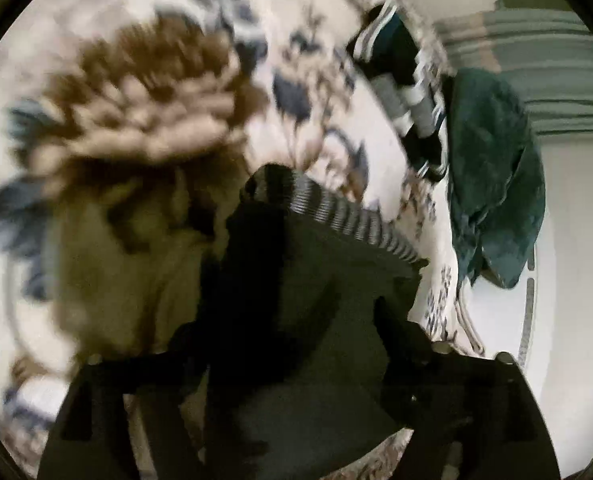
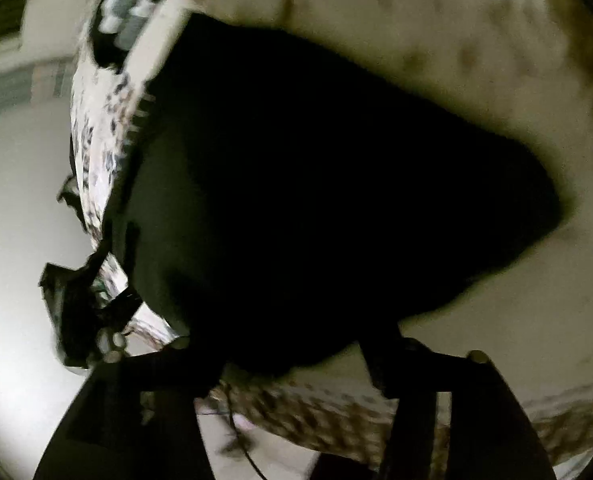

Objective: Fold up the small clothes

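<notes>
While both views are motion-blurred, the layout is still readable. Left tool [image 1: 292,336]: spread, with its fingers well apart. The dark garment [image 1: 296,280] fills the gap between them and covers the tip of the finger on the left side of the view. The finger on the right side shows in front of the cloth. No squeeze on the fabric is visible, though blur limits that reading.

A ribbed, light-and-dark striped band [image 1: 348,216] runs along the garment's upper edge and slopes down toward the right of the view.

Right tool [image 2: 280,352]: also spread, both fingers visible at the bottom of its view. The same dark garment [image 2: 316,180] fills most of that view just ahead of the fingertips. It is too dark to show folds, and no pinch can be seen.

The garment sits over a cream floral-patterned rug [image 1: 156,120] with brown and blue motifs, whose pale surface [image 2: 456,40] shows again past the cloth in the right wrist view.

At the rug's far edge lies a pile of dark clothes with white stripes [image 1: 400,80]. Just beside it, a teal garment [image 1: 492,176] hangs over the edge toward the pale floor [image 1: 568,240].
</notes>
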A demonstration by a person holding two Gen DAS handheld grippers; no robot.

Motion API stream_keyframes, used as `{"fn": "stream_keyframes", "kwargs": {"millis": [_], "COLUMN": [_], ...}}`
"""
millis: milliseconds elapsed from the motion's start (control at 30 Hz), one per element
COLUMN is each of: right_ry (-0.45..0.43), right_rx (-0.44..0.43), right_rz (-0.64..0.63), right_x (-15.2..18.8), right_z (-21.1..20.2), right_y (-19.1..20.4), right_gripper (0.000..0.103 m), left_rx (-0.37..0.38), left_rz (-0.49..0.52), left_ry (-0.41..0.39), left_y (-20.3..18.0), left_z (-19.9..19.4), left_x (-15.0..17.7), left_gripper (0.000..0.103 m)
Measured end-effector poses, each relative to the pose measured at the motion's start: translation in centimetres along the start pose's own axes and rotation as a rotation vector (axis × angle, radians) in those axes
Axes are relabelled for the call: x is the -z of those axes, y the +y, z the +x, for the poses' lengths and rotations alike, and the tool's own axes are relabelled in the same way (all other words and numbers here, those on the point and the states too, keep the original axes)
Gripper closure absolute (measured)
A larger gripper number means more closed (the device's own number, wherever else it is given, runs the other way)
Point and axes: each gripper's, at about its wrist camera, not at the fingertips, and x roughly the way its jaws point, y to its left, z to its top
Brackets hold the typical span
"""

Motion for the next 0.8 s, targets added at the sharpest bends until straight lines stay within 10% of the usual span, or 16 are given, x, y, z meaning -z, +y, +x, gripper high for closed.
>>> {"fn": "stream_keyframes", "kwargs": {"millis": [200,367,567,800], "right_ry": [-0.156,-0.207,-0.139,-0.024], "right_rx": [0.121,0.145,0.259,0.147], "right_rz": [-0.209,-0.356,-0.543,-0.805], "right_x": [-1.9,-8.4,-12.8,-9.8], "right_z": [-7.2,-6.8,-0.6,3.4], "right_y": [4.6,9.9,14.6,24.1], "right_gripper": [0.041,0.041,0.041,0.041], "left_rx": [-0.051,-0.126,-0.200,-0.141], "left_rz": [-0.025,0.036,0.071,-0.129], "left_ry": [-0.131,-0.087,-0.066,-0.220], "left_y": [0.1,0.1,0.1,2.8], "left_z": [-2.2,1.8,3.7,-2.5], "left_x": [-0.9,-4.8,-7.3,-2.7], "left_gripper": [0.026,0.026,0.027,0.026]}}
